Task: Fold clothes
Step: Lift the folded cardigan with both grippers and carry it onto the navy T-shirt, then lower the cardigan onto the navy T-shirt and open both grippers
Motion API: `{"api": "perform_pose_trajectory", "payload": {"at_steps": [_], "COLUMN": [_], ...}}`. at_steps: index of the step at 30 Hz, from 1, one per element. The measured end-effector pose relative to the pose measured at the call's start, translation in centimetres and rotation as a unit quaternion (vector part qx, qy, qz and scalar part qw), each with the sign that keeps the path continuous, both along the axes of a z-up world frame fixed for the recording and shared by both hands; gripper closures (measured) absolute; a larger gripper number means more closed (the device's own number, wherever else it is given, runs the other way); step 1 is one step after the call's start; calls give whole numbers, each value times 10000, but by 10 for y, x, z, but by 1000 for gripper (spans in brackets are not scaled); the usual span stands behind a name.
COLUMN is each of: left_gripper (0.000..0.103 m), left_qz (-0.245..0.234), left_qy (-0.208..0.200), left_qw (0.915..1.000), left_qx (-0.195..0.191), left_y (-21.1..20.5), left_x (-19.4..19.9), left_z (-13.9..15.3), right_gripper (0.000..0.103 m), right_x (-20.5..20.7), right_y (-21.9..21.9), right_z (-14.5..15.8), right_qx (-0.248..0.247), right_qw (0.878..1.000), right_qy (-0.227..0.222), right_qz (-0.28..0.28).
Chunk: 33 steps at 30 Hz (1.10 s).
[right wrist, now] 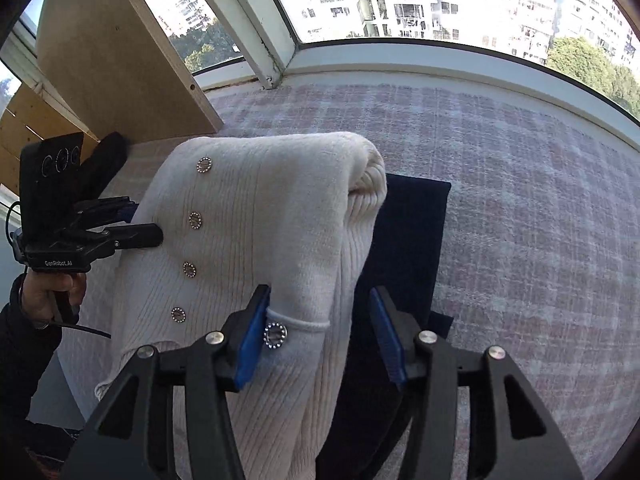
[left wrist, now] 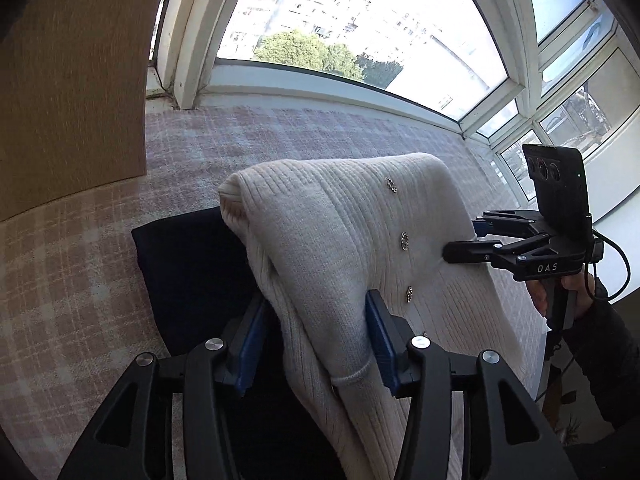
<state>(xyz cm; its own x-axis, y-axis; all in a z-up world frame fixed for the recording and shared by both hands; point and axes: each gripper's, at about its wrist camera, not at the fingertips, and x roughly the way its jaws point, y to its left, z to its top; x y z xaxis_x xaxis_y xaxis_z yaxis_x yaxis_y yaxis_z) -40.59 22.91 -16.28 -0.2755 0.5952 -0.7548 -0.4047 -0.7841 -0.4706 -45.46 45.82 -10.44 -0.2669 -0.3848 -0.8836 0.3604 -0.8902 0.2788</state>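
Left gripper (left wrist: pixel 320 340) and right gripper (right wrist: pixel 320 332) both parted, straddling cardigan (left wrist: pixel 340 220) edge, pads not pressing. Fold laid down; next, withdraw, smooth.

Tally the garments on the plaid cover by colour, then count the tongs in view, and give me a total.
Cream ribbed cardigan: 1
Dark navy garment under it: 1
Tongs: 2, the left tongs and the right tongs
Total: 4
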Motion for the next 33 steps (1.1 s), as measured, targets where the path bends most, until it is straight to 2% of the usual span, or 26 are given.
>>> {"api": "perform_pose_trajectory", "payload": {"at_steps": [3, 5, 7, 9, 13, 15, 16, 18, 21, 23, 26, 29, 33], "left_gripper": [59, 59, 60, 60, 60, 61, 63, 67, 71, 69, 69, 69, 69], "left_qz": [28, -130, -395, -702, -1090, -1202, -1269, -1162, -978, -974, -801, -663, -599], "left_qy": [328, 467, 523, 501, 276, 211, 472, 456, 373, 681, 894, 919, 653], "left_qw": [9995, 9988, 9975, 9958, 9936, 9918, 9900, 9919, 9945, 9929, 9927, 9934, 9956], "left_qx": [-38, 117, 254, 323, -83, -391, -385, -255, -53, -106, -108, -154, -307], "left_y": [-14, -15, -7, 8, 38, 43, 40, 32, 21, 20, 23, 35, 44], "left_x": [18, 34, 51, 68, 81, 87, 91, 87, 78, 67, 32, -4, -31], "left_z": [29, 44, 51, 50, 16, -11, -16, -4, 16, 39, 51, 41, 5], "right_gripper": [54, 56, 77, 83, 83, 85, 85, 85, 85, 85, 82, 82, 82], "right_x": [24, 44, 60, 69, 77, 81, 83, 82, 75, 68, 44, 12, -16], "right_y": [7, 5, -6, -18, -22, -10, -4, 4, 13, 9, -10, -29, -40], "right_z": [33, 49, 50, 36, -8, -21, -23, -21, 4, 30, 49, 40, 8], "right_qx": [-32, -375, -740, -623, 70, -37, -173, -306, -607, -634, -134, 22, 510], "right_qw": [9987, 9970, 9952, 9957, 9975, 9973, 9969, 9974, 9973, 9946, 9898, 9895, 9908], "right_qy": [507, 675, 561, 380, 199, 414, 500, 409, 220, 750, 1367, 1374, 1169], "right_qz": [-103, 16, 318, 565, 677, 607, 588, 516, 335, 336, 378, 451, 459]}}
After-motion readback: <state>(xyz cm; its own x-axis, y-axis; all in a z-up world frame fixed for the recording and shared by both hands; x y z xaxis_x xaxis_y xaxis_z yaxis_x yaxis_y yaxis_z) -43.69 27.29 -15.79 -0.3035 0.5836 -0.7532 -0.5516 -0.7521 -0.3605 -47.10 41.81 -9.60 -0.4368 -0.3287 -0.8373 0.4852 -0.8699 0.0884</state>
